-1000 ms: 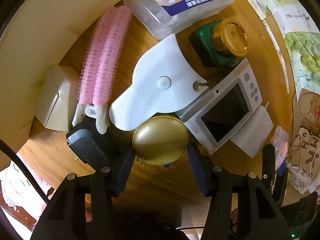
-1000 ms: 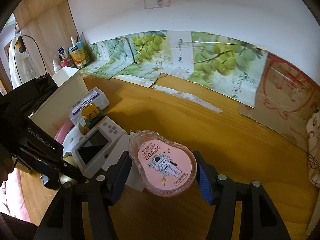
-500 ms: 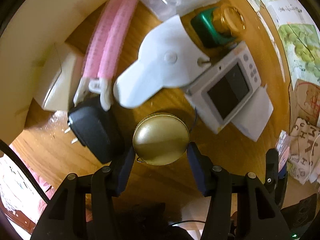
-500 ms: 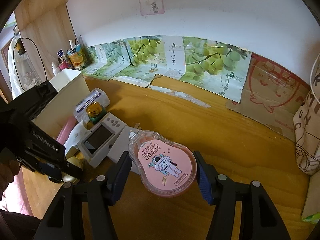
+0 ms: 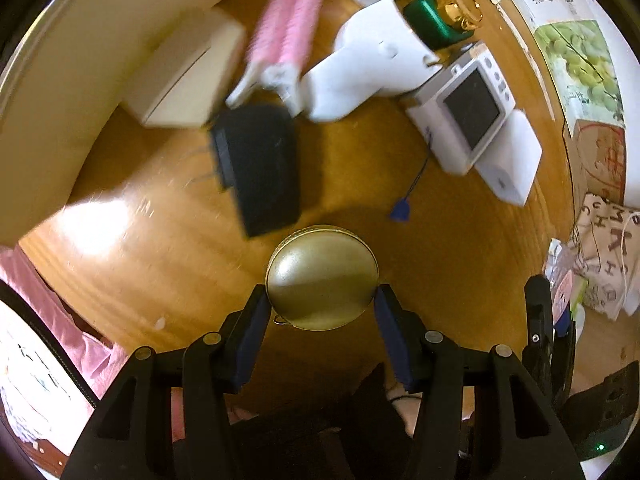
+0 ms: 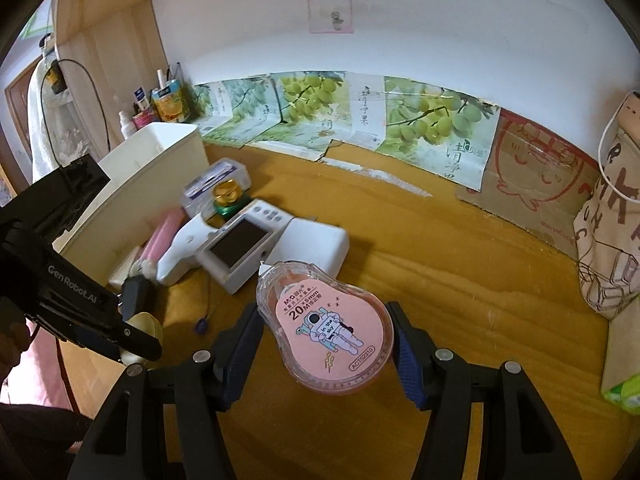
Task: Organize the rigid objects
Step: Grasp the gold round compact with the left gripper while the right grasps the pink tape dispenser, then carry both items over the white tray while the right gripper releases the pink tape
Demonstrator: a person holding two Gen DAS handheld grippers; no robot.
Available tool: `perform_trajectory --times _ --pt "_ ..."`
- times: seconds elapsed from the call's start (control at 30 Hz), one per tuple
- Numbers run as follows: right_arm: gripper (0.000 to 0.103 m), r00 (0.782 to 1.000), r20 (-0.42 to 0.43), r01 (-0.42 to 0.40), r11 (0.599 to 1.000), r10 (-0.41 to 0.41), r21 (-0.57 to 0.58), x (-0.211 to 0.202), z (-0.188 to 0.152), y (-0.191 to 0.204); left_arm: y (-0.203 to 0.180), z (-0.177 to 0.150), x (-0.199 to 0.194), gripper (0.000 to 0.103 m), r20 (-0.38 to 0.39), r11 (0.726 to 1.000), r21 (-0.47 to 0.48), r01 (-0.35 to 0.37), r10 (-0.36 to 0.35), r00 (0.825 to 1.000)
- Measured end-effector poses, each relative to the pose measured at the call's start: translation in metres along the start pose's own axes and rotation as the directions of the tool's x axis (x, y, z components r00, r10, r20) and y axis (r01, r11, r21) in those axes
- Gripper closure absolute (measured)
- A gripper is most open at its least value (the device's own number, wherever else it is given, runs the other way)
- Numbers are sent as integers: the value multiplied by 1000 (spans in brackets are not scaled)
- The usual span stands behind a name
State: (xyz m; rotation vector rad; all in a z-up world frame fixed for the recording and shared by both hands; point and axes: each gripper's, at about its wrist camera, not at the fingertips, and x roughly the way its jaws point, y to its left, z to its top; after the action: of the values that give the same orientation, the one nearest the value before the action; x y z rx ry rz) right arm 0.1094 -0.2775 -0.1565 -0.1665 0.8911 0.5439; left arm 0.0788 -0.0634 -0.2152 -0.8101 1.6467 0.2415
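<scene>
We carry the gold tin (image 5: 322, 278) pinched in the left gripper (image 5: 322, 312) jaws and the pink correction tape (image 6: 328, 328) in the right gripper (image 6: 326, 344), both above the counter (image 6: 460, 280). The camera (image 6: 240, 246), charger (image 5: 260, 168) and rollers (image 5: 286, 28) lie unsorted beside the white bin (image 6: 160, 160).

The round tin (image 5: 322, 278) looks like brushed gold metal with a soft satin sheen, and the table (image 5: 460, 248) is glossy varnished wood that throws back a bright glare. The tape dispenser (image 6: 326, 330) is clear glossy plastic under a matt pink paper label. The camera (image 6: 240, 246) is smooth white plastic, the adapter (image 5: 260, 168) matt black plastic, and the bag (image 6: 612, 236) coarse cloth.
</scene>
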Motion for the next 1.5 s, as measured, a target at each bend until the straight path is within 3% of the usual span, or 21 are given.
perform_trajectory --times 0.23,0.37,0.57,0.73,0.87,1.1,1.23,1.37,1.5 --pt "41 1000 21 -8 1000 8 -15 -23 -15 27 36 -37 -7 46 22 999 29 19 -20 1000" --pt "41 999 33 -39 999 40 -35 -34 -22 46 50 -54 -27 46 75 996 84 9 -15 997" --pt "41 992 35 -116 989 120 -97 -43 -30 80 61 -55 -64 46 160 989 146 -1 -23 987" --pt "41 987 38 -146 978 153 -152 -49 -29 104 55 -45 -94 46 227 973 226 43 -96 969" --pt "41 986 55 -150 979 159 -141 -48 -20 117 59 -40 -120 46 305 957 282 61 -150 940" --pt "41 976 92 -188 976 199 -113 -41 1 144 69 -18 -150 46 443 932 360 33 -202 874" --pt "41 969 121 -200 973 213 -116 -35 14 166 83 -8 -171 46 532 912 409 -25 -216 819" --pt "41 965 136 -211 971 225 -109 -25 27 189 105 7 -189 46 583 899 435 -44 -244 775" --pt "41 962 143 -221 970 234 -105 -15 38 207 125 27 -202 46 626 905 414 -96 -207 751"
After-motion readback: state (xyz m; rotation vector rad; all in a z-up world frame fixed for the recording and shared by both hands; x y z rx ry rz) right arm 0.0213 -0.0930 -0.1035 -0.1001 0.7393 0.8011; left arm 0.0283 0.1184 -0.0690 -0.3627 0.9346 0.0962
